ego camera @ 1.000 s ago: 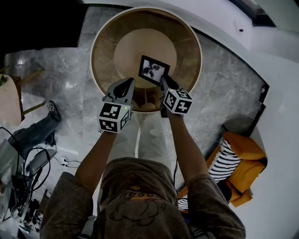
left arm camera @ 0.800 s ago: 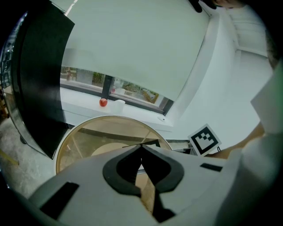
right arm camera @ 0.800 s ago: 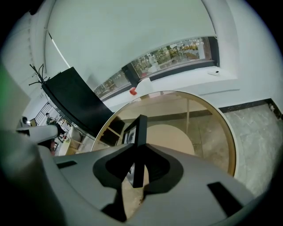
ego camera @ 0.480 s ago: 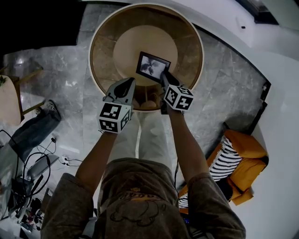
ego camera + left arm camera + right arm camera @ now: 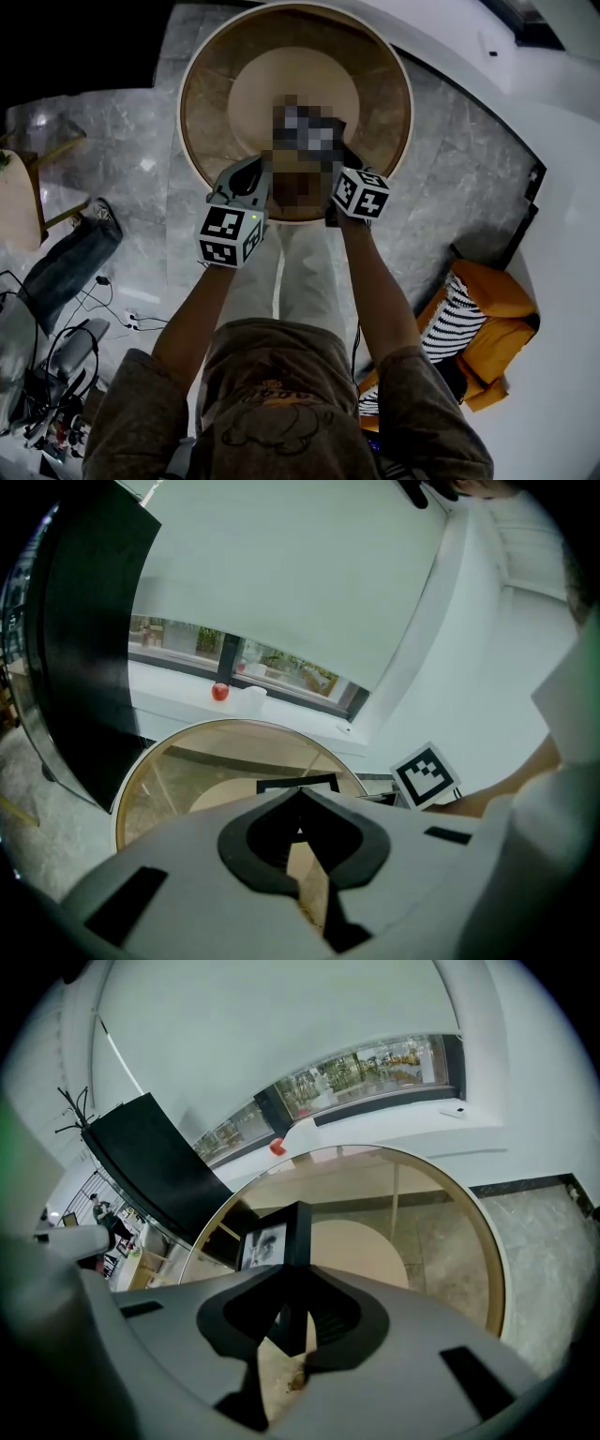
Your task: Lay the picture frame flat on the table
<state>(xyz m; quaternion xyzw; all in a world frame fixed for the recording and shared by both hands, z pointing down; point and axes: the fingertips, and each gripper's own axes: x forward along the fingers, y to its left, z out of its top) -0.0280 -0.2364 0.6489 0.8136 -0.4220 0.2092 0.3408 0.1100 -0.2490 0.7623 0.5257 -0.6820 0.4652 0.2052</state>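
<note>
Black and upright, the picture frame [image 5: 278, 1239] stands on edge over the near half of the round glass-topped table [image 5: 211, 103]. The right gripper [image 5: 289, 1283] has it: the jaws are closed on the frame's lower part, and the dark side edge runs down between them. From the right gripper view the frame shows almost edge-on, its long axis close to vertical and its printed face turned toward the person's left. Whether its bottom edge touches the glass cannot be told, since the jaws hide it. The left gripper [image 5: 300, 794] hangs just beside, over the table's near rim, tips together with nothing between them; the frame's top edge shows just beyond those tips. So the frame lies straight ahead of the right gripper and ahead-right of the left one, and the right hand is doing the work. Laying it flat looks to turn on tipping that upright axis down, back onto the glass, with the lower edge kept low so it does not drop
</note>
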